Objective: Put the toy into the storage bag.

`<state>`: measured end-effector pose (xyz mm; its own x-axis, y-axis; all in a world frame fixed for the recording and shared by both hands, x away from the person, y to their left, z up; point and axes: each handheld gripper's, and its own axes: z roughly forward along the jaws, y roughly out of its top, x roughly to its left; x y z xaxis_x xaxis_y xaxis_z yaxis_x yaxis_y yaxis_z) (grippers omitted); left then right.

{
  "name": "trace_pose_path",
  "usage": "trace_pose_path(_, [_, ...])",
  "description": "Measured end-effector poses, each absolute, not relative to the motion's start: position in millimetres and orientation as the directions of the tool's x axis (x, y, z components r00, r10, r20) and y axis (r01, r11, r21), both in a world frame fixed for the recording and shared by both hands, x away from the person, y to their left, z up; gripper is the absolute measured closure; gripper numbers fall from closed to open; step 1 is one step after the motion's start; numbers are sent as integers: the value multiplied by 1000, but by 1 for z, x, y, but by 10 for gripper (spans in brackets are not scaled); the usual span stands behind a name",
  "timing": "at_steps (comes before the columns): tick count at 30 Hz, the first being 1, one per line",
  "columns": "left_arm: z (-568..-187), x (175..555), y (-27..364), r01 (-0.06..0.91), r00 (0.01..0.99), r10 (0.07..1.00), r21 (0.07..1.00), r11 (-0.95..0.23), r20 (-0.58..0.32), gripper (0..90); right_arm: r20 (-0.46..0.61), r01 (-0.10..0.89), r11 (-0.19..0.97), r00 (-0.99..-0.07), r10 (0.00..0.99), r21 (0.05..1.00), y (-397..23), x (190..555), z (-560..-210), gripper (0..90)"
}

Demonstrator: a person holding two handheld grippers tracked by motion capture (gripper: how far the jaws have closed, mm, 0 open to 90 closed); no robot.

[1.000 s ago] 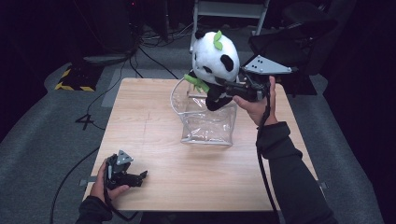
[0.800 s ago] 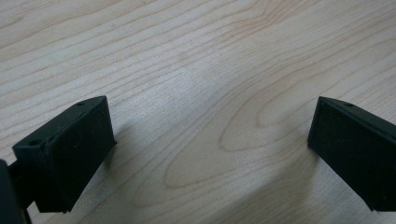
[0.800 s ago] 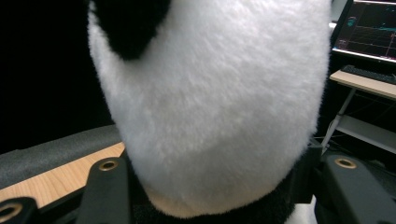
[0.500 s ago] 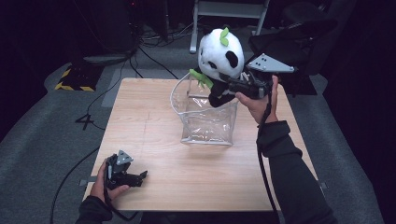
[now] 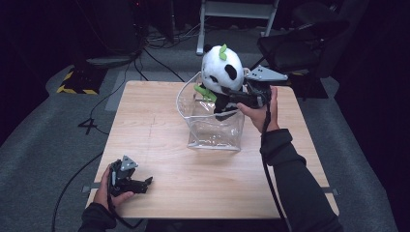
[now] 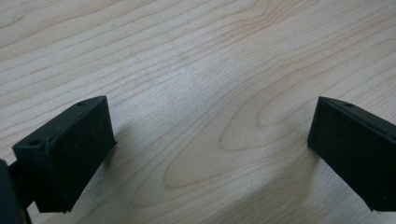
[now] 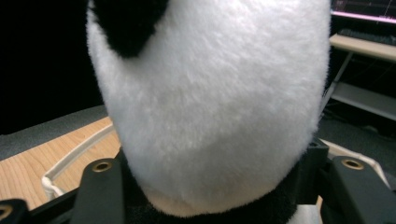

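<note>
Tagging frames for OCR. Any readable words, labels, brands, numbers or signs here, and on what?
"4": dark mark on the grey floor, left of the table.
No legible text on the panda plush, the clear container, or either gripper.

Fluffy plush panda (image 5: 220, 72), clear plastic bin (image 5: 212, 130)
</note>
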<state>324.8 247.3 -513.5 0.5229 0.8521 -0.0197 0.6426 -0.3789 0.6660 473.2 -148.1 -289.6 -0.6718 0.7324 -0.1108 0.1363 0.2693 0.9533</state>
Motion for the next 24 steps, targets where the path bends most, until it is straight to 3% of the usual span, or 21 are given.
trace_pose_path(24, [-513,325,247,645,524,851,662,-382,-20,5,-131,292,421,-669,732,859,-138,490,-311,256])
